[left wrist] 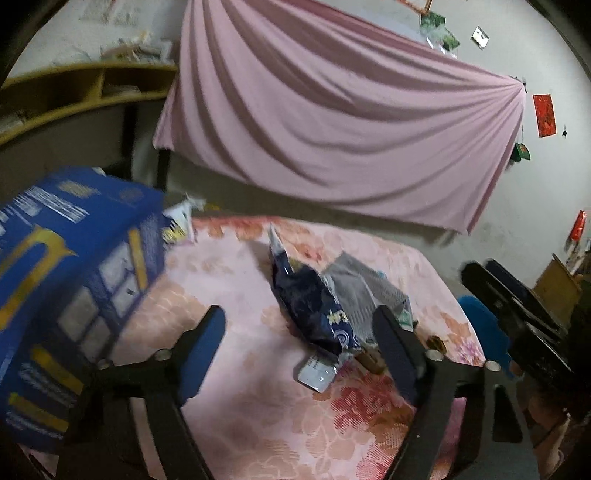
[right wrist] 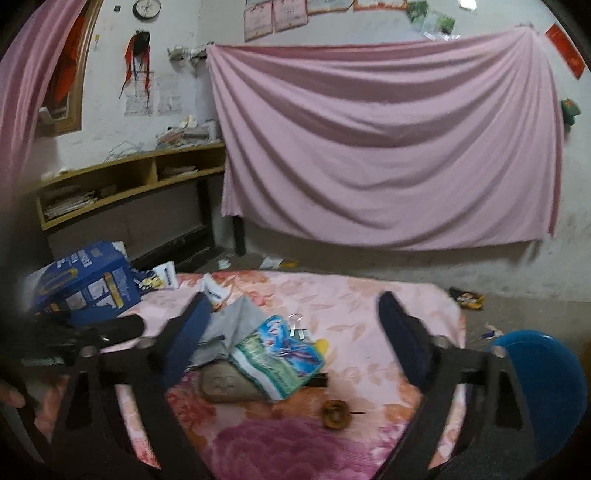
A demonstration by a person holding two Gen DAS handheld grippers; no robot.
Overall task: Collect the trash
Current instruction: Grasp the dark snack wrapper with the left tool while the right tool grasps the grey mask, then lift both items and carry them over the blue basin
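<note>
Left gripper [left wrist: 299,345] and right gripper [right wrist: 293,332] both spread wide, empty. Dark blue wrapper [left wrist: 314,306] lies on floral table [left wrist: 236,387], 12 o'clock of left jaws. Light, crinkly, probably slippery; pinch raised crumpled edge.

This is a room in a simple home: a wall clock [right wrist: 146,8], paper pictures [right wrist: 275,16] on a rough white wall [right wrist: 177,88], a wooden shelf [right wrist: 122,177] holding papers, and a pink sheet [right wrist: 388,147] hung up.

The left claw [left wrist: 301,334] points slightly downward with its jaws apart, nothing pressed between the blue pads. The right claw [right wrist: 295,328] also tilts down, jaws spread wide and empty. In the left wrist view, the right claw shows at 3 o'clock.
</note>
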